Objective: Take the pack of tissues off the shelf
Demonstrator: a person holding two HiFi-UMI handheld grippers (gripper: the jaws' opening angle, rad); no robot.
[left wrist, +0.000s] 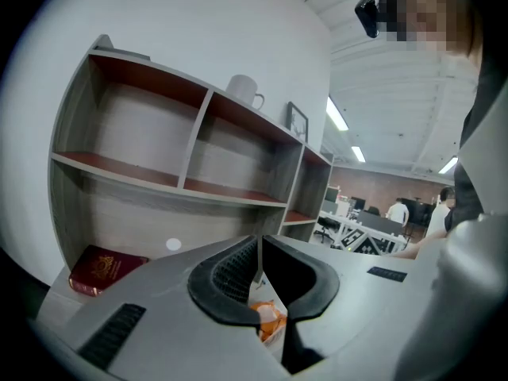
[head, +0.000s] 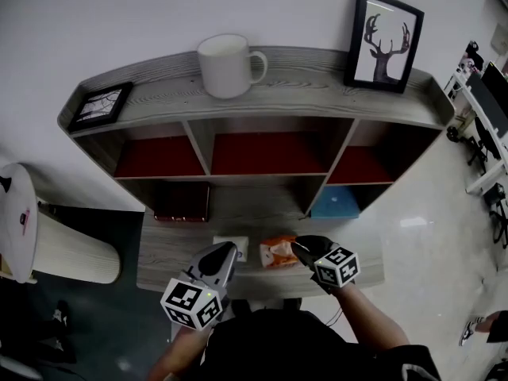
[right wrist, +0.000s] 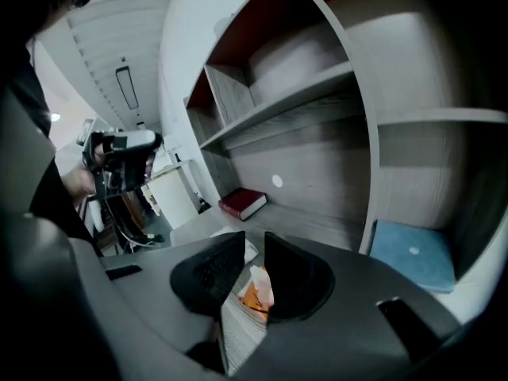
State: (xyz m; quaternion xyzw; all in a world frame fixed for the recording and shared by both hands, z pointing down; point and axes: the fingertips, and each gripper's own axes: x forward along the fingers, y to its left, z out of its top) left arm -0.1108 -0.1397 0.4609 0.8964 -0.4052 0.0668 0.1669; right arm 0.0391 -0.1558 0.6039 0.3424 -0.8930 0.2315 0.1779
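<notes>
The pack of tissues (head: pixel 278 253), orange with a white end, lies on the wooden ledge (head: pixel 163 252) of the shelf unit (head: pixel 262 94), directly under the tips of the right gripper (head: pixel 296 247) and just to the right of the left gripper (head: pixel 232 249). The right gripper view shows what the head view cannot: those jaws stand a narrow slit apart, and the pack appears through the slit against the grain of the ledge, with no pad plainly pressing on it. The left gripper view shows its own jaws together with nothing clamped, and a scrap of the orange pack is glimpsed through the gap nearer the camera. Only the head view shows each gripper's marker cube (head: pixel 193 302) with its black and white squares, and a white flat thing (head: pixel 242 246) at the left gripper's tips, just beside the pack. Beyond the left gripper a red book (head: pixel 182 201) lies in a lower compartment; the left gripper view adds a gold emblem on its cover, too small to read. Beyond the right gripper lies a blue flat thing (head: pixel 337 205), and the right gripper view shows a pale dot on it. Well beyond both grippers, on the top board, stand a white mug (head: pixel 228 66) and a framed stag picture (head: pixel 383 40), with a small frame (head: pixel 101 104) lying flat. The left gripper view alone shows an office with people (left wrist: pixel 397 211) off to its right. The print on the pack cannot be read
</notes>
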